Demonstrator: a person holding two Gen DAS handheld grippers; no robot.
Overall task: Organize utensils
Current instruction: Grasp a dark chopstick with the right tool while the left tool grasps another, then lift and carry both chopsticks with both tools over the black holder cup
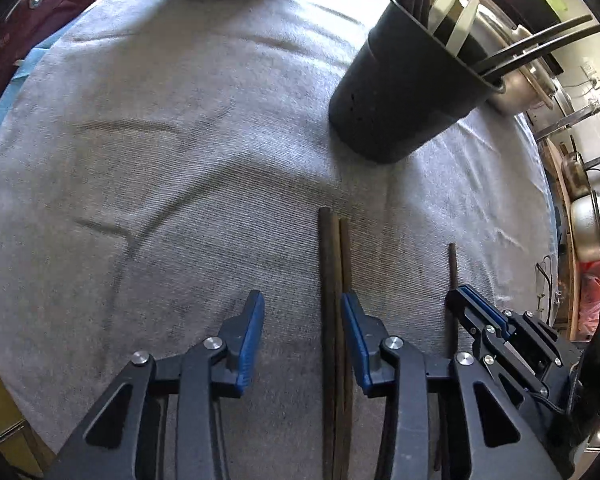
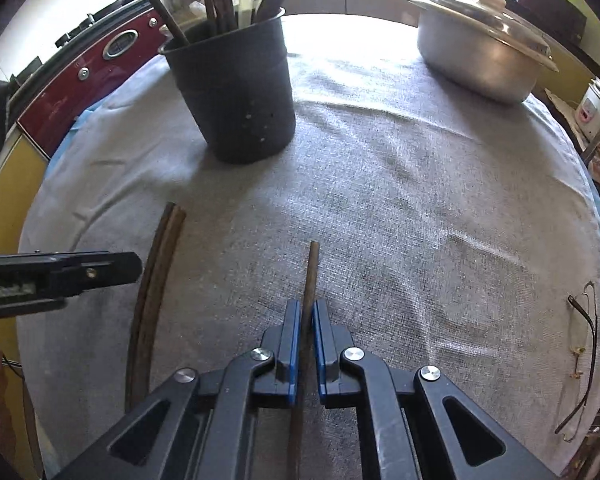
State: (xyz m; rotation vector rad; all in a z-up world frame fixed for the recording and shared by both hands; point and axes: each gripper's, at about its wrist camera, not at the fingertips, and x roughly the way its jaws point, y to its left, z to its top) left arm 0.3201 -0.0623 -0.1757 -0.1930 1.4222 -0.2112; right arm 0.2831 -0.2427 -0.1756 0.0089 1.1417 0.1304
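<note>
Right gripper (image 2: 306,320): jaws pressed together, pinching a single dark chopstick (image 2: 311,272) that lies along the gripper's line, its tip pointing to the far side past the pads. Grip sits on the shaft, back from that far tip, prob. so the stick stays in line w/ the gripper for a tip-down drop.

Left gripper (image 1: 302,312): jaws spread, pads not pressing anything. A chopstick pair (image 1: 334,280) lies side by side on the cloth betw. the fingers, close to the right finger; the left finger stands well clear. No grip yet; the jaws straddle both sticks, likely so that one closure takes the pair together.

Both sets lie on the grey tablecloth (image 1: 160,160), near edge, roughly parallel, the pair to the left of the single stick.

Black utensil holder (image 2: 236,92): upright at the far side, already holding several dark chopsticks and pale utensils standing on end. Judged the destination.

Outward: lidded metal pot (image 2: 480,52) far right, well apart from the holder. Eyeglasses (image 2: 580,356) at the cloth's right edge, clear of the work area.
</note>
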